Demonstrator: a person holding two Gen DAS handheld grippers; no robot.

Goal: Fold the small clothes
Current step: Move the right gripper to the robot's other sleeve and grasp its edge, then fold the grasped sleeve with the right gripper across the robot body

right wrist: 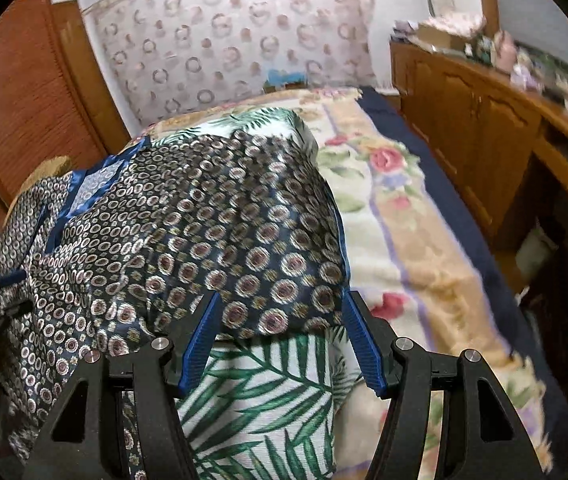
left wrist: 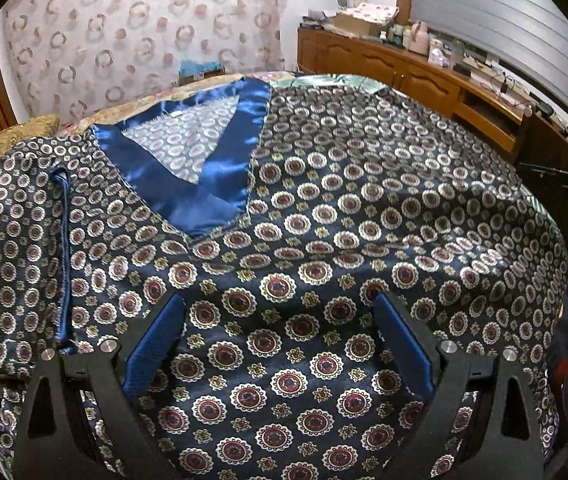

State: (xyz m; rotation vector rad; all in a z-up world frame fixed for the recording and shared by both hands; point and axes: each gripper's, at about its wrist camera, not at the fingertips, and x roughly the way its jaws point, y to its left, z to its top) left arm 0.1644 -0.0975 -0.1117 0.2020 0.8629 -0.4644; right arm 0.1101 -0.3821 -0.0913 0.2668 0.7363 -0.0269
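patterned top [left wrist: 324,208] between both open tools

Left gripper [left wrist: 280,304]: black frame with triangular cut-outs, two round silver screw heads on each side, and blue textured pads [left wrist: 152,344] lining both fingers. Right gripper [right wrist: 280,304]: same build, black frame, silver screws, ribbed blue pads [right wrist: 200,340]. In the left wrist view its black body bears faint pale lettering, unreadable.
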